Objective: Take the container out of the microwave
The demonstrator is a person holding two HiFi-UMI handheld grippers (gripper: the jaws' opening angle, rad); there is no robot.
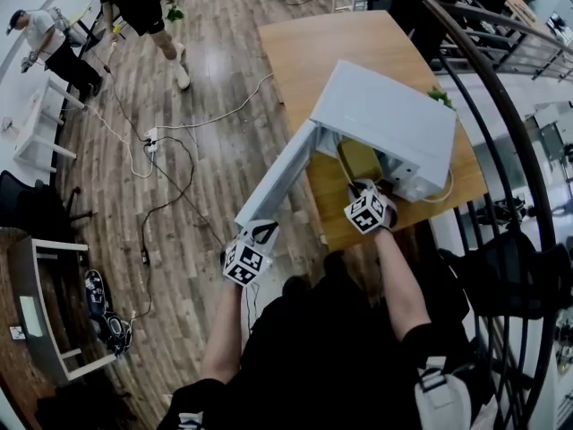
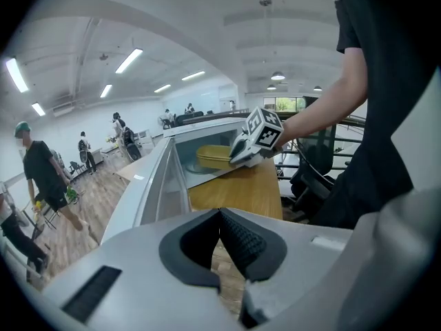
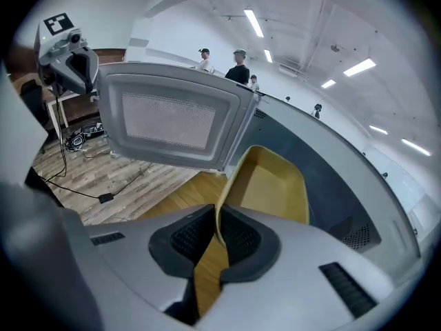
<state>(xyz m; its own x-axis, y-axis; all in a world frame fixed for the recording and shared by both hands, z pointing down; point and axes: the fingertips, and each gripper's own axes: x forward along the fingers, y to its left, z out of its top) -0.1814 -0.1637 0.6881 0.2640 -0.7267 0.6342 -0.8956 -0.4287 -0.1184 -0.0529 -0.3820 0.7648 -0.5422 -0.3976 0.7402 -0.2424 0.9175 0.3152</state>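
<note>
A white microwave [image 1: 385,119] stands on a wooden table [image 1: 309,47] with its door [image 1: 273,182] swung wide. A shallow yellow container [image 3: 272,185] sits at the mouth of the oven cavity; it also shows as the yellow container [image 1: 358,158] in the head view and the yellow container [image 2: 215,156] in the left gripper view. My right gripper [image 3: 217,236] is shut on the container's near rim, which runs between the pads. My left gripper [image 2: 219,236] is shut with nothing in it, held off the door's outer end, and appears as the left gripper [image 1: 248,256] from above.
Cables and a power strip [image 1: 150,140] lie on the wood floor left of the table. A black curved railing [image 1: 501,115] runs along the right. A white shelf unit [image 1: 40,303] stands at the lower left. People [image 1: 143,7] stand at the far end of the room.
</note>
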